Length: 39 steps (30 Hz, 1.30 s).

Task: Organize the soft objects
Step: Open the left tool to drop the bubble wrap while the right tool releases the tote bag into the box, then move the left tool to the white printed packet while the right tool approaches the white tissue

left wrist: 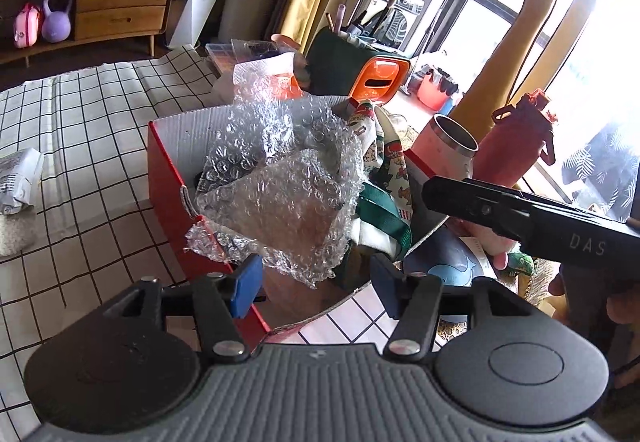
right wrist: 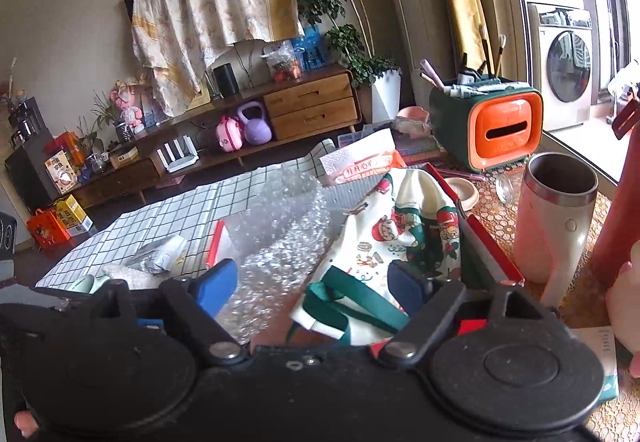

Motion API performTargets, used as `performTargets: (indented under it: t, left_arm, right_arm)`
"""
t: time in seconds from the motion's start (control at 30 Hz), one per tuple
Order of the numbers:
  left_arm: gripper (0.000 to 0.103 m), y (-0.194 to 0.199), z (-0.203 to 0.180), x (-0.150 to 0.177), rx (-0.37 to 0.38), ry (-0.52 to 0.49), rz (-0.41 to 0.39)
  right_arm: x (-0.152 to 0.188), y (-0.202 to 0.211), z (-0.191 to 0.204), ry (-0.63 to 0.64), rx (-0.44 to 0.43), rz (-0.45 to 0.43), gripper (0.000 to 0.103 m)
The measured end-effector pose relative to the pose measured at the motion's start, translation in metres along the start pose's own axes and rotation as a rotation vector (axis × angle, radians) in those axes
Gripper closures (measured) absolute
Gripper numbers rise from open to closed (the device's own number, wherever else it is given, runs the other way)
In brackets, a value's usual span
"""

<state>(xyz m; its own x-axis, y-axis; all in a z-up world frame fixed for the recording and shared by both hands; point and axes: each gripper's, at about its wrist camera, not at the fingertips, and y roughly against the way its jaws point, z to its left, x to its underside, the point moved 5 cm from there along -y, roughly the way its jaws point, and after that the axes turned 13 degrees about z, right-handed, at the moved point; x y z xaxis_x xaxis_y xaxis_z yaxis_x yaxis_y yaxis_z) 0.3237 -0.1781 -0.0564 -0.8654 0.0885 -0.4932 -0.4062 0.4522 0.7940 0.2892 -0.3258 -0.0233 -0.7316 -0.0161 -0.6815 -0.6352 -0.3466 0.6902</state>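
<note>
On the left of the desk, away from everything else, a crumpled grey mailing bag is lying on the checked cloth. Next along, the red box is holding the soft things. The bubble wrap is filling its left and middle and spilling over the near edge. It is likely feather-light, springy and slick, so a pinch on a bunched fold should hold better than one on a flat sheet.

The left tool is hovering just before that wrap with its jaws apart and nothing between the blue pads. To the right of the wrap, the printed cloth bag is slumping against the box's right wall, limp and light; its green strap looks like the surest place to grip. The right tool is standing wide open above the bag, gripping nothing. Further right, outside the box, a pink cup and a red bottle are standing on the desk.
</note>
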Motion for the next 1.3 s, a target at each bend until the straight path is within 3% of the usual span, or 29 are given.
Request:
performTargets:
  t: [0.07,0.13,0.33,0.53,0.8,1.0,1.13,1.3]
  left_arm:
    - [0.040,0.011,0.004,0.004,-0.013,0.001,-0.023]
    - [0.029,0.021,0.009,0.008,-0.027,0.008,-0.046]
    - [0.025,0.050,0.029,0.019,-0.083,0.015,-0.096]
    - [0.019,0.073,0.061,0.028,-0.119,0.052,-0.124]
    - [0.007,0.091,0.108,0.031,-0.194,0.119,-0.161]
    - [0.001,0.097,0.142,0.024,-0.241,0.200,-0.223]
    - [0.001,0.093,0.161,0.010,-0.279,0.223,-0.212]
    - [0.001,0.079,0.184,-0.017,-0.240,0.299,-0.137]
  right_arm:
    - [0.003,0.006,0.009,0.021,-0.009,-0.009,0.016]
    - [0.007,0.009,0.018,0.046,-0.024,-0.008,0.010]
    - [0.020,0.011,0.054,0.121,-0.066,0.002,0.001]
    - [0.035,0.001,0.093,0.204,-0.121,0.029,0.000]
    - [0.070,-0.027,0.161,0.441,-0.170,0.114,0.000]
    - [0.086,-0.063,0.195,0.505,-0.203,0.179,0.000]
    - [0.090,-0.088,0.199,0.503,-0.208,0.213,0.000]
    - [0.092,-0.118,0.193,0.488,-0.197,0.254,0.002]
